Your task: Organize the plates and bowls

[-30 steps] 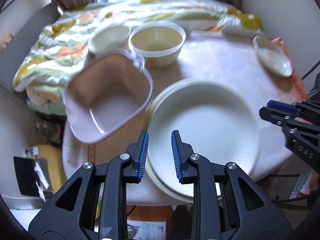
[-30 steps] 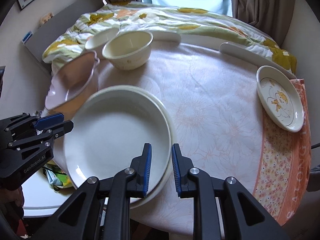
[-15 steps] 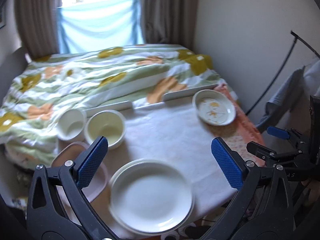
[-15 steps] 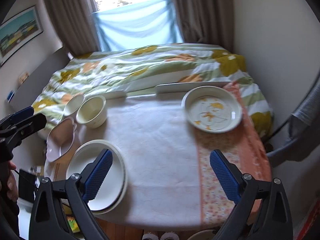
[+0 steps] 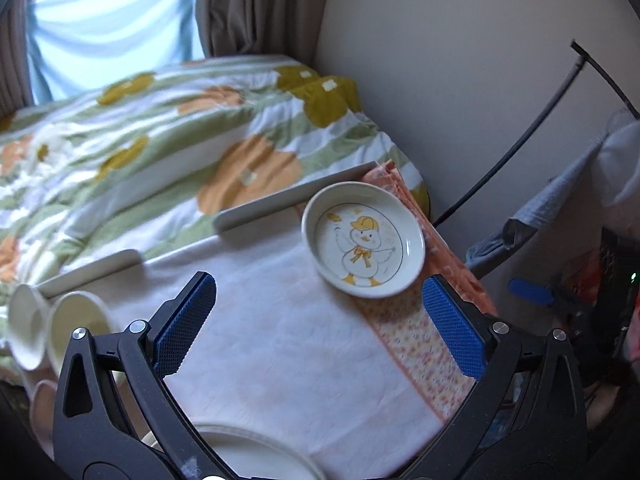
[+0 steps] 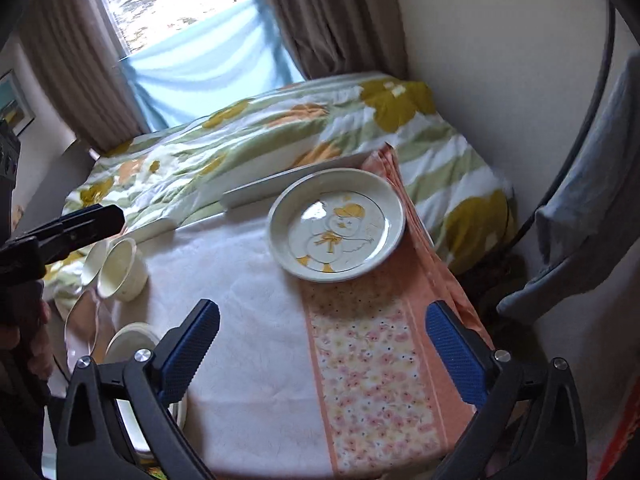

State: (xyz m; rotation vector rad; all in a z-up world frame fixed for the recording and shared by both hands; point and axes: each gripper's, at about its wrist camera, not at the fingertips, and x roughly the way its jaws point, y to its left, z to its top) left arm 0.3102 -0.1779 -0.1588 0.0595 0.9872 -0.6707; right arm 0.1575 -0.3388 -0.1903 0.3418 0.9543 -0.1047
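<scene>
both grippers, left [image 5: 320, 324] and right [image 6: 324, 344], were spread wide and held nothing. the duck plate [image 6: 337, 225] sat on the table's [image 6: 256, 320] far right, ahead of both.

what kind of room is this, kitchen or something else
Most likely a bedroom or bed-sitting room in a home, not a kitchen: a floral green, orange and white quilt covers a bed right behind the cloth-covered table, brown curtains frame a window, and a duck-printed ceramic plate sits on the table.
</scene>
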